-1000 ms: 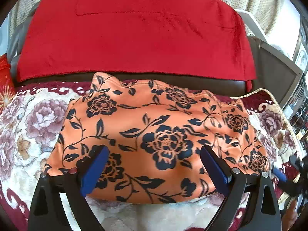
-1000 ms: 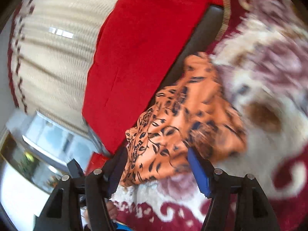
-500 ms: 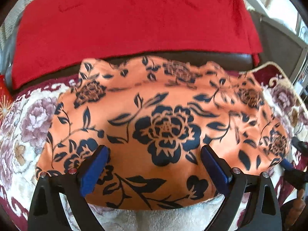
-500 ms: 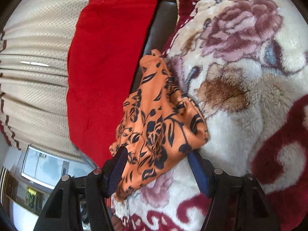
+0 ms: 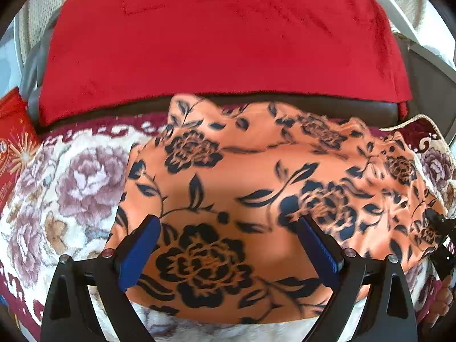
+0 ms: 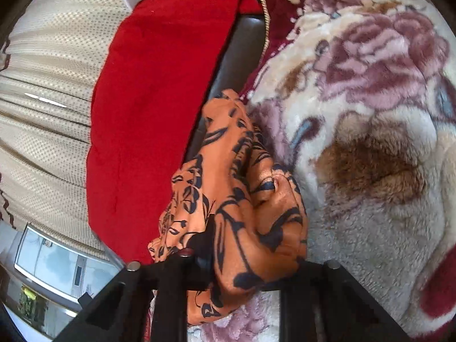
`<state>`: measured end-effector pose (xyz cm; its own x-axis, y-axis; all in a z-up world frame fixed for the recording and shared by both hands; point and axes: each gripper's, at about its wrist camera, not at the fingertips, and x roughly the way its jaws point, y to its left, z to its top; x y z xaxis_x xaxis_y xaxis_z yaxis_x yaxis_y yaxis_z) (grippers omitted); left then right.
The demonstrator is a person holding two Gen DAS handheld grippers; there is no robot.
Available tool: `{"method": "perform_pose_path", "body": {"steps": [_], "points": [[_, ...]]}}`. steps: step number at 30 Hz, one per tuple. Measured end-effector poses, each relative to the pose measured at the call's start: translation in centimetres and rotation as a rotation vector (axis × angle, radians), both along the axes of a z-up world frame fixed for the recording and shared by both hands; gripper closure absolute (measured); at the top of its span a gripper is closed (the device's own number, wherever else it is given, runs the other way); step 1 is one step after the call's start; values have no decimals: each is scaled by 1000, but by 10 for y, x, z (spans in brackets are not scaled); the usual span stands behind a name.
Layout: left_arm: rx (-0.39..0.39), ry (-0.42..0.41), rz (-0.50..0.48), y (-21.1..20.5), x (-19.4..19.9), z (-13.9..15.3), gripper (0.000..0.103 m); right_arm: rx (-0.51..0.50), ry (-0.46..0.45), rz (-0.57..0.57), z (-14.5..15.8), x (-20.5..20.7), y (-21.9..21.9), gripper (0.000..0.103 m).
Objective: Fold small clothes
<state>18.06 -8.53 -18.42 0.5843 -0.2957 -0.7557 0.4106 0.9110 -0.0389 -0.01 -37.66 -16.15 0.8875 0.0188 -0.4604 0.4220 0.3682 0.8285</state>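
An orange garment with a black flower print [image 5: 256, 188] lies spread on a floral plush blanket [image 5: 77, 176]. My left gripper [image 5: 228, 245] is open, its blue pads just above the garment's near edge, holding nothing. My right gripper [image 6: 242, 259] is shut on the garment's right end [image 6: 245, 199], and the bunched cloth covers its fingertips. The right gripper also shows at the far right edge of the left wrist view [image 5: 440, 225].
A red blanket [image 5: 222, 45] drapes the dark sofa back [image 5: 379, 108] behind the garment. A red printed bag [image 5: 14, 142] sits at the left. Beige curtains [image 6: 48, 91] hang behind. The blanket's corded edge [image 5: 421, 119] ends at the right.
My right gripper has closed on the garment's right end, bunching the cloth. The left gripper has shifted left along the near edge, and its view now shows more blanket at the left.
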Motion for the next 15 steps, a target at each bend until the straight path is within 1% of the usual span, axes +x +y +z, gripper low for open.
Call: {"method": "perform_pose_path", "body": {"steps": [1, 2, 3, 4, 5, 7, 11, 12, 14, 15], "points": [[24, 36, -9, -1, 4, -8, 6, -4, -1, -4, 1, 0, 1, 84], [49, 92, -36, -3, 9, -21, 6, -14, -4, -6, 4, 0, 3, 85], [34, 108, -45, -1, 11, -27, 5, -27, -9, -7, 7, 0, 5, 86], [-12, 107, -29, 5, 14, -29, 2, -57, -19, -5, 15, 1, 9, 87], [-32, 123, -31, 8, 17, -28, 2, -86, -25, 1, 23, 2, 13, 87], [-49, 142, -41, 14, 21, -24, 2, -157, -31, 20, 41, 7, 26, 88], [-34, 43, 45, 43, 23, -4, 2, -259, -54, 79, 74, 24, 55, 88], [-43, 29, 67, 53, 25, 1, 2, -273, -59, 93, 78, 27, 62, 88], [-64, 27, 118, 73, 33, 6, 2, -317, -47, 136, 93, 42, 83, 88], [-66, 33, 146, 83, 38, 6, 2, -321, -51, 153, 96, 47, 90, 89]]}}
